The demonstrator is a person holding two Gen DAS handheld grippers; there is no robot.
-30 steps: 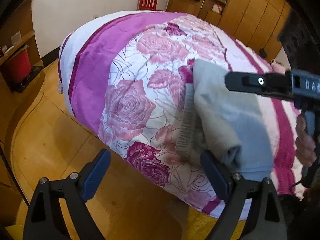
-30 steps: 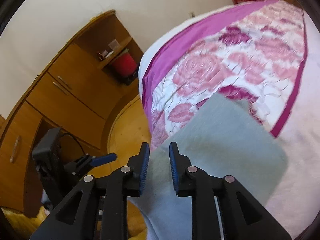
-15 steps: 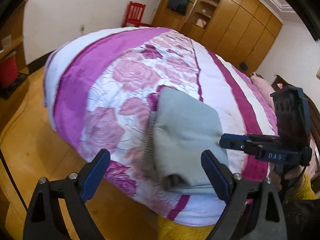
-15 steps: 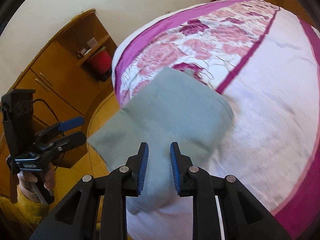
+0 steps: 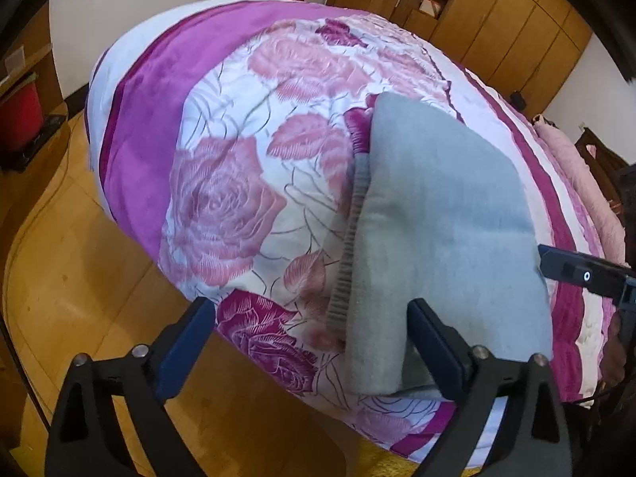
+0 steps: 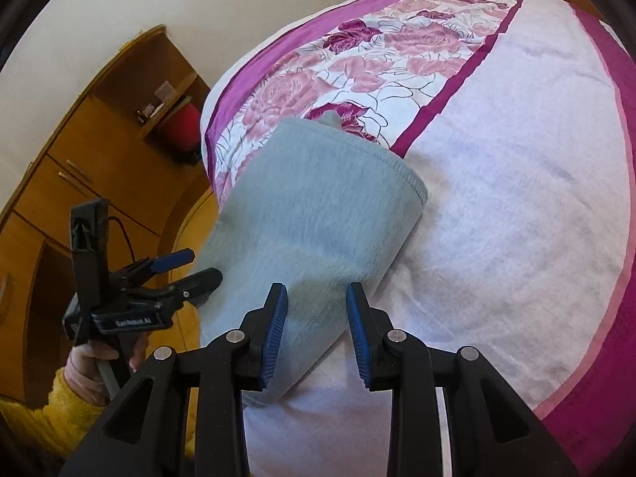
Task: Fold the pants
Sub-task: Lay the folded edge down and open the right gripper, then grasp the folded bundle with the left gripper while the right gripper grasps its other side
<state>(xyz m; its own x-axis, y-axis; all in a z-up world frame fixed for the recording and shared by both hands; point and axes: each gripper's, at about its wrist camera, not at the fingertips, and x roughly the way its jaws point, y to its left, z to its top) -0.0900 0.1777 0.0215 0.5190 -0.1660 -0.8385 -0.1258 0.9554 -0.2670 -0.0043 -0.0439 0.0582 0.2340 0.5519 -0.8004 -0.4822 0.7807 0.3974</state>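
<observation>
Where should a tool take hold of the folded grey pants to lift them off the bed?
Grip the folded grey pants at the near end overhanging the bed edge, coming from the foot side. There the layers stack thick and hang free, so a pad can pass underneath.

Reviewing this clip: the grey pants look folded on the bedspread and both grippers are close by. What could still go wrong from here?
1. The folded grey pants lie close to the bedspread's edge; a nudge might slide them toward the wooden floor.
2. The right gripper is opening with the fold's near end between its pads; pulling back early may drag the top layer.
3. The open left gripper has one finger on the near corner and may snag it.
</observation>
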